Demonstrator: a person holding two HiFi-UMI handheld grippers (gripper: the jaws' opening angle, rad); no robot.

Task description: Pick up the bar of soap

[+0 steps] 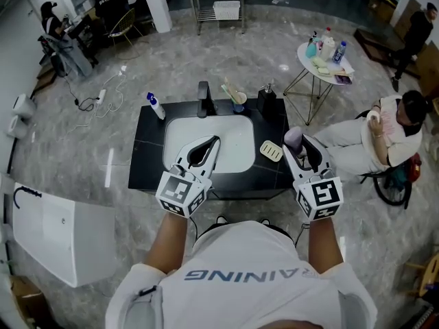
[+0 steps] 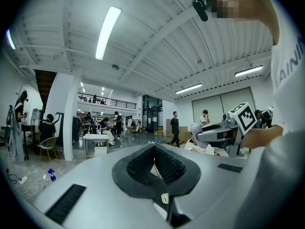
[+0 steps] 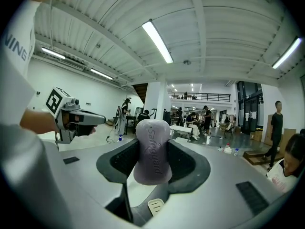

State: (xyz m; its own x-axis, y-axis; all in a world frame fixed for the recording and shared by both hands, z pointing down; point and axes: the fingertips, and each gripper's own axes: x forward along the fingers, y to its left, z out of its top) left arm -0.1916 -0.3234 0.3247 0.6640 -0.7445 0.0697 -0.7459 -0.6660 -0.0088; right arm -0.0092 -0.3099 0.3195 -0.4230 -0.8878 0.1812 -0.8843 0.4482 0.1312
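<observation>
Grey right gripper [image 3: 153, 148] is clenched across the waist of the lilac moulded bar of soap [image 3: 151, 135], held aloft at 3 o'clock from the cream ribbed soap dish [image 1: 271, 151]. The bar is probably light and hard but slick, so that waist suits. Grey left gripper [image 2: 153, 149] is closed and empty.

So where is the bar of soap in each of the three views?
Head view: the bar of soap is right of centre, in the right claw.
Left gripper view: right of centre, at the right claw's tip.
Right gripper view: centre, upright between the jaws.
Shared landmark: the white pillar.
</observation>
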